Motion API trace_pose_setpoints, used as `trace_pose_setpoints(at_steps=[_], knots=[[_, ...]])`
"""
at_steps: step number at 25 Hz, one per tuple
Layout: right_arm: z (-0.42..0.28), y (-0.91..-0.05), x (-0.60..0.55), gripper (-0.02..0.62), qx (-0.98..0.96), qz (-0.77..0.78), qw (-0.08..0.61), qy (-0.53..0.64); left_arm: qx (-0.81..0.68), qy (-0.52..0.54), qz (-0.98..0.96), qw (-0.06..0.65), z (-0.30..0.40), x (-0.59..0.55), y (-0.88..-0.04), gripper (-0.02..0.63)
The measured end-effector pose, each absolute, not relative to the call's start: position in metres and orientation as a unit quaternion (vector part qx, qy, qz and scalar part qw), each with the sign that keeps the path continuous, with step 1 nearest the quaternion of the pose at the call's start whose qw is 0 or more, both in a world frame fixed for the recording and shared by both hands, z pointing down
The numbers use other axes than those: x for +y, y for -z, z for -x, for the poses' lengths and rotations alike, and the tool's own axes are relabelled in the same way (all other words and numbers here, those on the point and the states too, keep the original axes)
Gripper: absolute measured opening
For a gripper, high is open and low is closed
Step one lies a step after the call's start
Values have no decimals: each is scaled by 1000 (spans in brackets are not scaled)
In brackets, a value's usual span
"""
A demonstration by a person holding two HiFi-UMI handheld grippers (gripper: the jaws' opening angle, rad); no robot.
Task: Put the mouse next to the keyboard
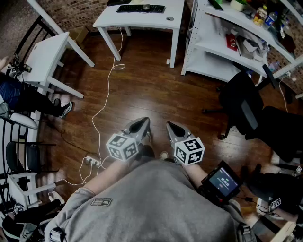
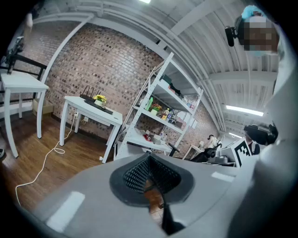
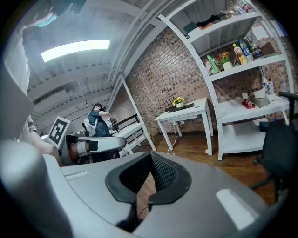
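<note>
— What's under you?

— A dark wooden floor, glossy where the light hits it. My left gripper and right gripper are out in front of me, side by side and tipped a little downward. Each has its jaws pressed together with nothing between them.

— And the keyboard?

— The keyboard lies on a white desk well apart from me, against the brick wall. The mouse is, I think, the pale lump at the keyboard's far edge. It is too small from here for me to tell whether it rests on the keyboard or just behind it.

— What else is around?

— A white cable trails from the desk over the boards to a power strip near my left side. White shelving, crowded with bottles and boxes, stands just right of the desk, with a black office chair in front of it. On the left is a second white table, and a person sits beside it. Yellow flowers stand on the desk.
</note>
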State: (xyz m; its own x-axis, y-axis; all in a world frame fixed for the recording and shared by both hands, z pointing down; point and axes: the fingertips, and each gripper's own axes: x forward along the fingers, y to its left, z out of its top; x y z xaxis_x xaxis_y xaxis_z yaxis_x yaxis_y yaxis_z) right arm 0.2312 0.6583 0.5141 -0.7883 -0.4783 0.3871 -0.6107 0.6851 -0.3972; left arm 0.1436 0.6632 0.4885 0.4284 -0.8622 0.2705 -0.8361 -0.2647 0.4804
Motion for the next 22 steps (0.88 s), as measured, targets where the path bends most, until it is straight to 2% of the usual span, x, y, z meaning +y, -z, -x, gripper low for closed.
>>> trace_pose_setpoints(at_steps=[6, 17, 22], knots=[[-189, -522, 603, 11, -907, -304, 140, -257, -532, 31, -795, 289, -97, 606, -494, 0], [-70, -512, 487, 11, -902, -333, 149, -231, -512, 46, -812, 277, 21, 490, -481, 0], [-52, -505, 439, 11, -899, -343, 148, -229, -517, 45, -806, 285, 48, 450, -482, 0]])
